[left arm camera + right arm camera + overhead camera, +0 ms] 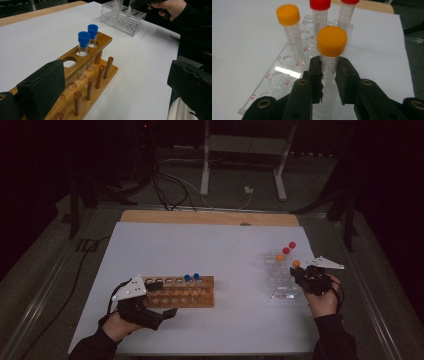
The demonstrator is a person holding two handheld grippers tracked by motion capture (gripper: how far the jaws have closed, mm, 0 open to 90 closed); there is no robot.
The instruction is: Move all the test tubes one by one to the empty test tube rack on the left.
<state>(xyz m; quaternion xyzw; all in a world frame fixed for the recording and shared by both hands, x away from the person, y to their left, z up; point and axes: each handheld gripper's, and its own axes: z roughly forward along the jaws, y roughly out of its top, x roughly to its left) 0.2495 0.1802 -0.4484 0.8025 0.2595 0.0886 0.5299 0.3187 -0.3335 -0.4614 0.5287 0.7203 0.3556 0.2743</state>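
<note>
In the right gripper view my right gripper (329,67) is shut on an orange-capped tube (332,41), its pads pressing the clear barrel just under the cap. The tube stands upright in a clear plastic rack (277,72). Behind it stand another orange-capped tube (288,14) and two red-capped tubes (320,4). The high view shows this right gripper (299,271) at the clear rack (282,287). My left gripper (162,299) stands open at the left end of a wooden rack (200,295), which holds two blue-capped tubes (192,277).
The left gripper view looks along the wooden rack (100,42), with its pegs and empty holes, toward the blue-capped tubes (83,38) and the clear rack (120,18). A white sheet (225,250) covers the table. Cables and a stand's legs lie beyond the far edge.
</note>
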